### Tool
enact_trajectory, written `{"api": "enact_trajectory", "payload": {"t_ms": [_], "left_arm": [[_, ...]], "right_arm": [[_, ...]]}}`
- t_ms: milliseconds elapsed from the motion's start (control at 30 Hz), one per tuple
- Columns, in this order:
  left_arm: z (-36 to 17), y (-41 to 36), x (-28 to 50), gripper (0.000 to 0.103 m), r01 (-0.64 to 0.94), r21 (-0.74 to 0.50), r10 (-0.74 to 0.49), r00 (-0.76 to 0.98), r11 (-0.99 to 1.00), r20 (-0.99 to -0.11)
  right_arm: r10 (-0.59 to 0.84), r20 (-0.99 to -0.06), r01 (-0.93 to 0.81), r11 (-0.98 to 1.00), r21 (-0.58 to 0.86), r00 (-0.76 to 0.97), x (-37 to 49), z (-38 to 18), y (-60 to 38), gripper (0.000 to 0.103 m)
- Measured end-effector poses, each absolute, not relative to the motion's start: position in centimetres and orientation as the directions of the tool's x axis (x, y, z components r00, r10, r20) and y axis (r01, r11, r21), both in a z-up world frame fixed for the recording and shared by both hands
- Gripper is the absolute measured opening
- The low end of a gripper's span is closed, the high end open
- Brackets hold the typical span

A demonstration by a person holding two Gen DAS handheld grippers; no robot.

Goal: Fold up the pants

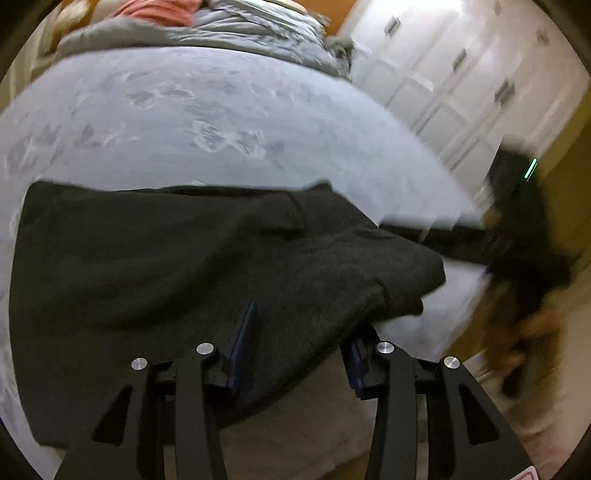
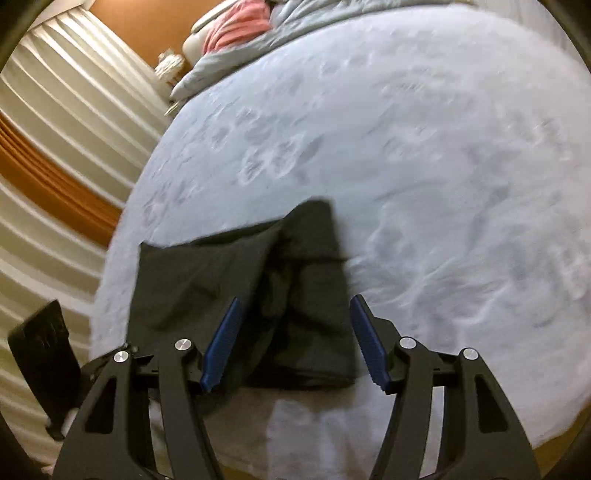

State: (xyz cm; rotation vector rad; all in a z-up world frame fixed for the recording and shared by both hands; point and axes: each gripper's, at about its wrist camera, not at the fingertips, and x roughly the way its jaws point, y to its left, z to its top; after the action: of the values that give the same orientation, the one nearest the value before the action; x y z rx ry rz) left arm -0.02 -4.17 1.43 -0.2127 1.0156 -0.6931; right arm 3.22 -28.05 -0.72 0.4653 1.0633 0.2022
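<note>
Dark grey pants [image 1: 184, 258] lie folded on the pale bed sheet [image 1: 221, 122], close to the bed's near edge. My left gripper [image 1: 308, 315] hovers at their near hem with its blue pads wide apart. Cloth lies between the pads and hides the tip of the right one, but neither pad presses on it. In the right wrist view the pants [image 2: 314, 258] form a compact folded stack. My right gripper [image 2: 295, 300] stands open just above the stack's near end, with nothing gripped. That right gripper [image 1: 517, 229] also shows as a dark blur at the pants' right end.
A bunched grey duvet [image 1: 240, 33] and a pink cloth [image 2: 236, 26] lie at the far end of the bed. White wardrobe doors [image 1: 461, 74] stand on the right. Cream curtains with an orange band [image 2: 55, 184] hang on the left. A black object [image 2: 40, 350] sits at lower left.
</note>
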Motion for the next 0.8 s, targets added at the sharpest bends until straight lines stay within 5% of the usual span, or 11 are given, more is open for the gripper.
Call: {"api": "enact_trajectory", "payload": {"t_ms": [67,133,200,300,567,667,800], "left_arm": [[2.4,-1.2,0.4,0.06,0.385,-0.579,-0.693,0.331,0.719,-0.641],[3.7,2.1,0.5,0.087,0.367,-0.671,-0.763,0.357,0.645,-0.539],[4.7,3.1,-0.2,0.091,0.395,-0.667,-0.773,0.372,0.632,-0.513],[4.4,3.5,-0.9,0.091,0.397,-0.568,-0.693,0.396,0.721,-0.602],[4.3,8.4,-2.2,0.091,0.304,-0.503,-0.584,0.513,0.809,-0.629],[4.1,10.2,-2.4,0.091,0.257,-0.505,-0.555,0.539,0.824,-0.633],[3.6,11.0,-2.2,0.091,0.223,-0.486,-0.522,0.544,0.845,-0.657]], "right_arm": [[0.425,-0.796,0.043,0.872,0.488,0.431,3.8,-1.4,-27.1,0.064],[0.453,-0.796,0.039,0.86,0.509,0.401,4.4,-2.1,-26.2,0.064],[0.477,-0.795,0.031,0.851,0.525,0.375,5.4,-2.8,-25.5,0.064],[0.528,-0.766,0.049,0.811,0.583,0.366,5.4,-3.2,-25.6,0.064],[0.697,-0.634,0.161,0.62,0.768,0.336,4.1,-4.1,-27.9,0.066],[0.761,-0.521,0.167,0.498,0.851,0.387,3.1,-3.9,-29.6,0.087],[0.753,-0.574,0.151,0.558,0.816,0.32,3.8,-4.7,-27.2,0.087]]}}
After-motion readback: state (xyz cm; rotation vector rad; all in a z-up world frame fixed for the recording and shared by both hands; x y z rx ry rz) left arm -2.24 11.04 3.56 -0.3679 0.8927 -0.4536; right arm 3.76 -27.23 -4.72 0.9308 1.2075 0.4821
